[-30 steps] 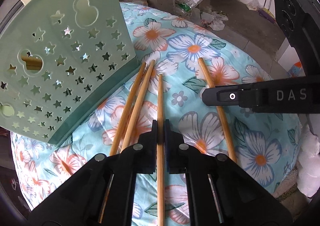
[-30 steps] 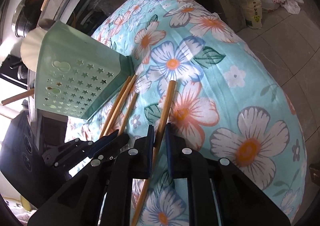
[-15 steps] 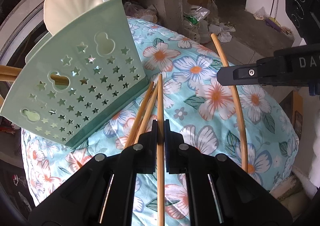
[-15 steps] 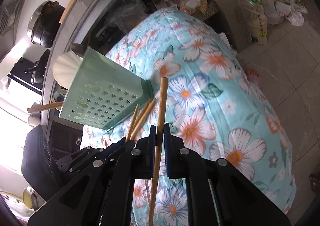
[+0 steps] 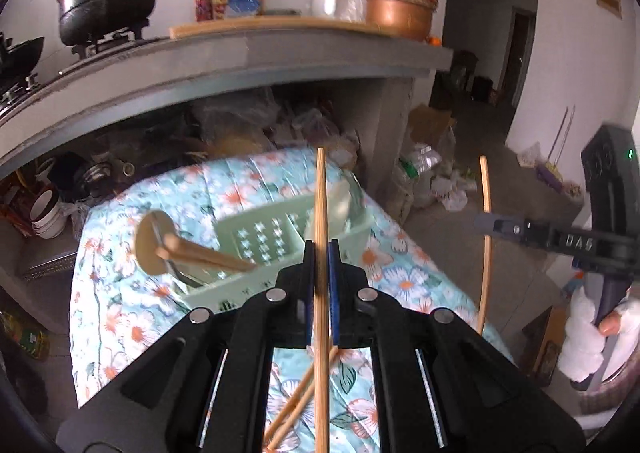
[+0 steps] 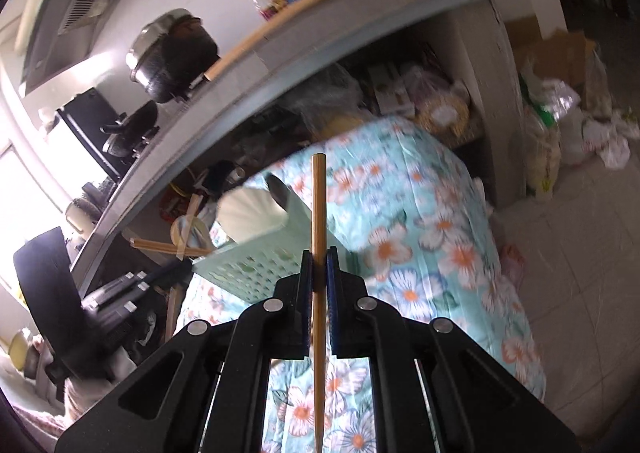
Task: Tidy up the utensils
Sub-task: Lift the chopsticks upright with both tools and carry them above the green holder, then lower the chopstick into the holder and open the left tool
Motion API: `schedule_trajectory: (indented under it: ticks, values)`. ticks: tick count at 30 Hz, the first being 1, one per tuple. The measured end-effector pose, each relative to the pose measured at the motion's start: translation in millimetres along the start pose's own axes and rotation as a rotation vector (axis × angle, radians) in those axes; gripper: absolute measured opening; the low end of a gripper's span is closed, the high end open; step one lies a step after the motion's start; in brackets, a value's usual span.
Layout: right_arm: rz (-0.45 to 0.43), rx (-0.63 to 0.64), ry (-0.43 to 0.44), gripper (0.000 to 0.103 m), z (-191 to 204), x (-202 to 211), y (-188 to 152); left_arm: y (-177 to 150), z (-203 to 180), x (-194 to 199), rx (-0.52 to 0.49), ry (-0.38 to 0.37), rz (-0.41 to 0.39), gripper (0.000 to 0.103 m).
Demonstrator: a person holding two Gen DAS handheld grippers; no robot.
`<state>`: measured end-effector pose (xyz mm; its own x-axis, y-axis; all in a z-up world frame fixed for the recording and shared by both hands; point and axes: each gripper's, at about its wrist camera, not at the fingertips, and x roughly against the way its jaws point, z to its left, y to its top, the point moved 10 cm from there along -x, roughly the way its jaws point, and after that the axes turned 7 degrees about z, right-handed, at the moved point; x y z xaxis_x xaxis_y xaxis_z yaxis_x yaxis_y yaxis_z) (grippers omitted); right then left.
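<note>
Above the flowered counter (image 5: pixel 120 245), both tongs point slightly downward: left tongs (image 5: pixel 320 249) and right tongs (image 6: pixel 319 257) each pinch one chopstick (image 5: pixel 321 193).

Open air above the floral blue-green tablecloth (image 5: pixel 120 317) at 3 o'clock; blocked at 12 by the overhanging grey concrete counter slab (image 5: pixel 240 65), at 9 by wooden handles (image 5: pixel 200 255) jutting from the pale green perforated plastic utensil basket (image 5: pixel 256 237)

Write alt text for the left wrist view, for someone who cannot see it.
A black two-finger left gripper clamps one wooden chopstick above a floral blue cloth. Beyond lies a tipped pale green plastic utensil basket; at right, the right gripper holds another bamboo chopstick.
</note>
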<state>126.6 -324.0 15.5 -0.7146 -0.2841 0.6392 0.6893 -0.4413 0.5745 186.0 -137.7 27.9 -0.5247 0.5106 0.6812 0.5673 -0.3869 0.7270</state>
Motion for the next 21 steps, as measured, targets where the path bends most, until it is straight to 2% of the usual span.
schedule_trajectory:
  ticks: [3,5,7,10,13,17,21]
  values:
    - [-0.025,0.040,0.026,0.007,14,7,14,39,24,45,0.071,-0.002,-0.142,0.005]
    - [-0.035,0.056,0.040,0.007,19,7,22,68,38,72,0.117,-0.004,-0.271,0.005]
    - [-0.036,0.061,0.049,0.007,23,5,26,90,48,86,0.155,0.015,-0.365,0.005]
    - [-0.032,0.059,0.054,0.007,24,2,28,116,61,91,0.231,-0.024,-0.475,0.006]
    - [-0.031,0.045,0.048,0.007,19,0,31,130,73,80,0.302,-0.039,-0.517,0.006]
    - [-0.034,0.025,0.034,0.007,9,0,34,136,82,54,0.362,-0.026,-0.521,0.006]
    - [-0.036,0.010,0.029,0.007,1,-1,38,134,84,26,0.389,0.033,-0.502,0.006]
